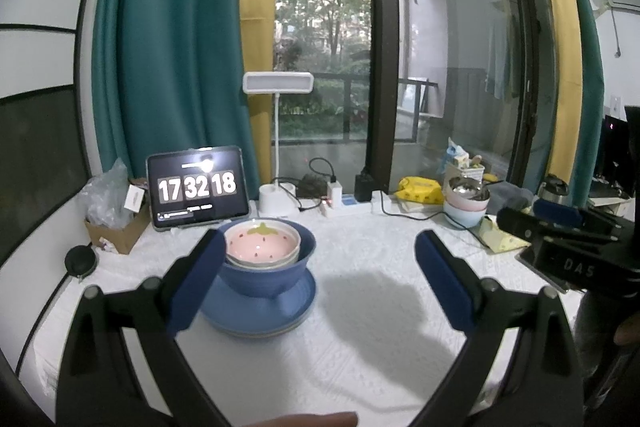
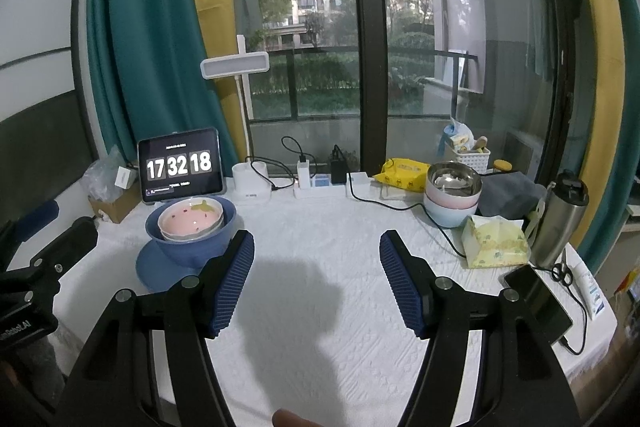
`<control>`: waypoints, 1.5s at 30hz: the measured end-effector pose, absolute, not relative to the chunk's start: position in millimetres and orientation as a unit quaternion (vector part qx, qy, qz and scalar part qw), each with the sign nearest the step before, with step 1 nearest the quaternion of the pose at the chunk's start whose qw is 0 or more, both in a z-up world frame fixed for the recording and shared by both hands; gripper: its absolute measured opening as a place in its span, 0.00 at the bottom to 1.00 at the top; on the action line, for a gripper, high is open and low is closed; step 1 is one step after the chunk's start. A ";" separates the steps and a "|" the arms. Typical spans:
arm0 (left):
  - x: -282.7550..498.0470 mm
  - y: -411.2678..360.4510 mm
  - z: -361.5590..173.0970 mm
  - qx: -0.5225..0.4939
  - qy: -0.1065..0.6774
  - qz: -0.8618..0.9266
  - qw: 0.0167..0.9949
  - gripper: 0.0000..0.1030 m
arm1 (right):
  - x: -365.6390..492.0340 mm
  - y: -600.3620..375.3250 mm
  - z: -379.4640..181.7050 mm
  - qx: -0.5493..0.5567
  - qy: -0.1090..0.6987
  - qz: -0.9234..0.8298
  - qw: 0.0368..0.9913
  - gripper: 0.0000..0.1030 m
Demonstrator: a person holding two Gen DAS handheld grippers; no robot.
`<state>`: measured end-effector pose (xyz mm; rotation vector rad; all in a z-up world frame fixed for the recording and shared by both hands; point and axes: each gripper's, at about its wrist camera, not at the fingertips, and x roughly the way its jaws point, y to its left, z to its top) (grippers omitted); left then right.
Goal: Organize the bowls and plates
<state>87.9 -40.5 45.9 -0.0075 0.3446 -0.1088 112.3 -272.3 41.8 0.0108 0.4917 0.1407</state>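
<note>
Your desk [image 2: 320, 239], covered in a white quilted cloth with a stitched pattern, runs out of frame on both sides, so its edges are cut off. On its left side sits a stack: a flat blue ceramic plate [image 2: 148, 273] at the bottom, with more pale rims under it that you can only partly make out in the left wrist view; a deep blue bowl [image 2: 192, 247] stands on it, and nested inside that is a pink bowl with a strawberry pattern [image 2: 191, 218], itself sitting in a white bowl whose rim alone shows. Well apart, at the right rear, a shiny steel bowl [image 2: 454, 179] tops a pink and a pale blue bowl. Your left claw [image 1: 318, 281] is spread wide and empty, its left ribbed blue pad covering part of the blue bowl. Your right claw [image 2: 316, 283] is also wide and empty, over bare cloth.
</note>
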 end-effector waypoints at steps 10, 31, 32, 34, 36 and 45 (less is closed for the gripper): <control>88.1 -40.0 44.6 -0.006 0.173 -0.053 0.983 0.94 | 115.1 -271.2 37.2 0.003 0.248 0.070 0.966 0.67; 89.1 -42.9 41.0 -0.007 0.174 -0.054 0.983 0.94 | 115.8 -271.1 36.5 0.004 0.247 0.069 0.966 0.67; 88.6 -43.4 40.2 -0.007 0.174 -0.054 0.983 0.94 | 115.9 -271.0 36.6 0.003 0.247 0.069 0.966 0.67; 89.1 -42.3 40.6 -0.007 0.174 -0.055 0.983 0.94 | 115.9 -271.2 36.5 0.003 0.247 0.069 0.966 0.67; 89.0 -42.9 40.0 -0.007 0.173 -0.055 0.983 0.94 | 116.0 -271.1 36.6 0.003 0.247 0.069 0.967 0.67; 88.9 -45.6 37.5 -0.006 0.173 -0.056 0.983 0.94 | 116.2 -270.8 36.4 0.002 0.247 0.069 0.967 0.67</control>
